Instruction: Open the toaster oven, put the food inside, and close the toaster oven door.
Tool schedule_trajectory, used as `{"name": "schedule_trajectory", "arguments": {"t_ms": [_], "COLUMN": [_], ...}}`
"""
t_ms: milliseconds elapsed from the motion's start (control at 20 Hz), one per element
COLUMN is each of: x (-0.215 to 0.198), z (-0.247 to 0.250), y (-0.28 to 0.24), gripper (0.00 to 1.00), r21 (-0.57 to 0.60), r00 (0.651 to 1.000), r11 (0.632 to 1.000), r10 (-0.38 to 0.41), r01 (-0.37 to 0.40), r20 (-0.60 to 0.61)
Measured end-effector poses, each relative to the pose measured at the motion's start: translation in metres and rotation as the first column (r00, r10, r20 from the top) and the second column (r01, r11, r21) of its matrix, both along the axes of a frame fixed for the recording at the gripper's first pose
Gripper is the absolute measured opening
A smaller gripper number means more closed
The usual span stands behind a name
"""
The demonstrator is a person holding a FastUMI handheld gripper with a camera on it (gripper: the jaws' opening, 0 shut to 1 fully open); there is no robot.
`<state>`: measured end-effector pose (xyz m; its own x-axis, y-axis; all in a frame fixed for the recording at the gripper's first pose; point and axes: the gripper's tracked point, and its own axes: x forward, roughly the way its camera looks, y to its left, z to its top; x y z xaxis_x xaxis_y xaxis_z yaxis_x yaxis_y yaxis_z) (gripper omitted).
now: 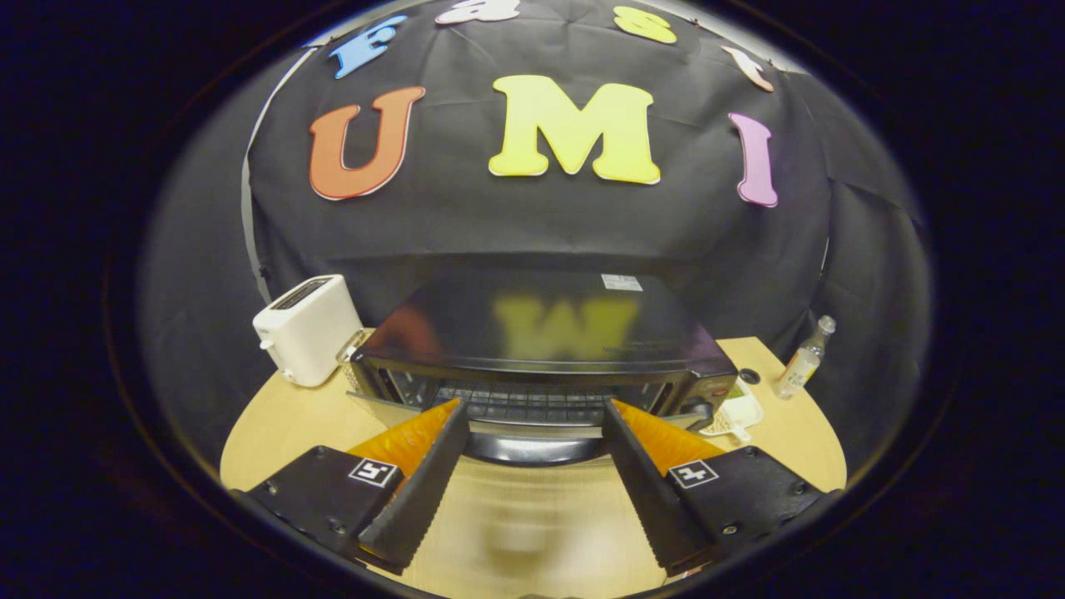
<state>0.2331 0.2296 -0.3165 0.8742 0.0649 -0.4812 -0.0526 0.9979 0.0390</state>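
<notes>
I see one wooden counter (274,424) carrying one black toaster oven (545,333) just ahead of my tongs (532,412), its door dropped open and a wire rack (524,405) showing inside. One white toaster (306,329) stands left of it; one small bottle (803,359) and one white dish (736,414) sit right. My tongs are spread wide, holding nothing.

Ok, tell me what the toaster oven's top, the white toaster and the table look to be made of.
Toaster oven: its top looks like glossy dark painted metal, since it mirrors the wall behind. White toaster: probably smooth plastic, with a matte, even white shell. Table: light wood or wood-look laminate, with a pale tan surface; which one is unclear. The gripper is open, fingers ahead of the oven door.
</notes>
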Motion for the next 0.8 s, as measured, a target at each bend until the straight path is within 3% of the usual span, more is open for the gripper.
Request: {"name": "schedule_trajectory", "arguments": {"t_ms": [800], "x": [-0.093], "z": [-0.082], "y": [0.0], "gripper": [1.0], "r21": [-0.033], "r00": [0.986], "r11": [0.999], "r10": [-0.009], "r01": [0.003], "r20": [-0.164]}}
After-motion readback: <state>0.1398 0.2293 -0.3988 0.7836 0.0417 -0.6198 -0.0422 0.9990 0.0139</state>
